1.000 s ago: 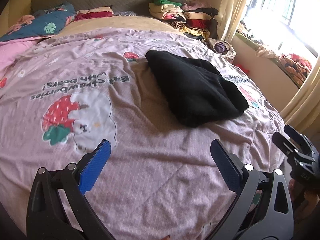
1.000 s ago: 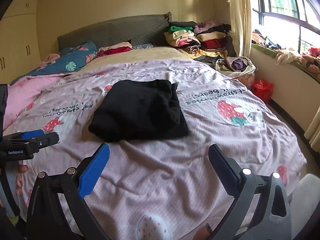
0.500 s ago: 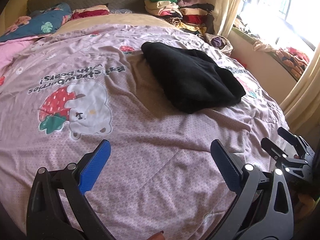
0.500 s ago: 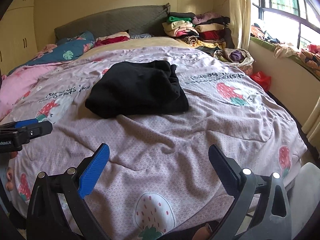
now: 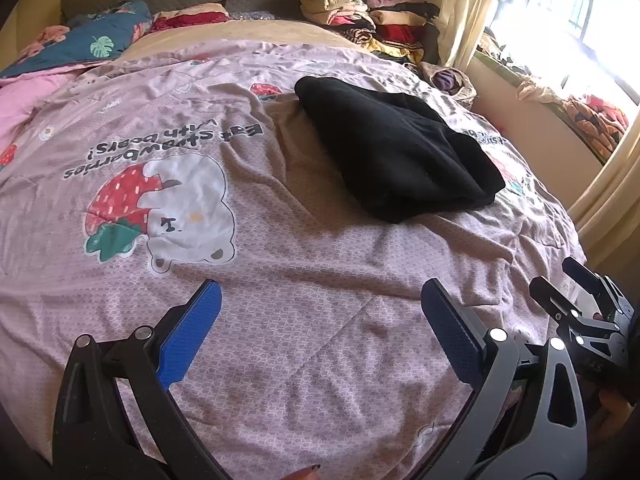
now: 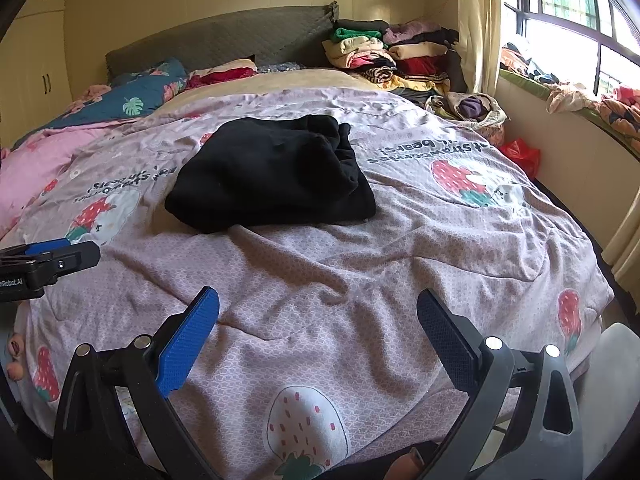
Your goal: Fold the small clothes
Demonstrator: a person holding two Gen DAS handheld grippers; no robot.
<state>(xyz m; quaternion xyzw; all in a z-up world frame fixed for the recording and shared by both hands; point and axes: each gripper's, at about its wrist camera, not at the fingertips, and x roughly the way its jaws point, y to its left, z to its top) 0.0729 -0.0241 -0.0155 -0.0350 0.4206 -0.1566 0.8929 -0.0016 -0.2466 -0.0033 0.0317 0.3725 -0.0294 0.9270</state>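
A black garment [image 5: 396,152] lies folded in a thick bundle on the pink strawberry bedspread [image 5: 280,280], right of the middle; it also shows in the right wrist view [image 6: 272,176]. My left gripper [image 5: 320,320] is open and empty, hovering over the bedspread well short of the garment. My right gripper [image 6: 318,320] is open and empty near the bed's foot edge. The right gripper shows at the right edge of the left wrist view [image 5: 580,304]. The left gripper shows at the left edge of the right wrist view [image 6: 48,260].
A stack of folded clothes [image 6: 392,56] stands at the head of the bed on the right. Pillows and a blue quilt [image 6: 132,100] lie at the far left. A basket of clothes [image 6: 472,108] and a red bag [image 6: 520,152] sit beside the bed below the window sill.
Both grippers have pulled back toward the foot of the bed, so the black garment looks farther away. Both stayed open and empty. The garment has not moved.
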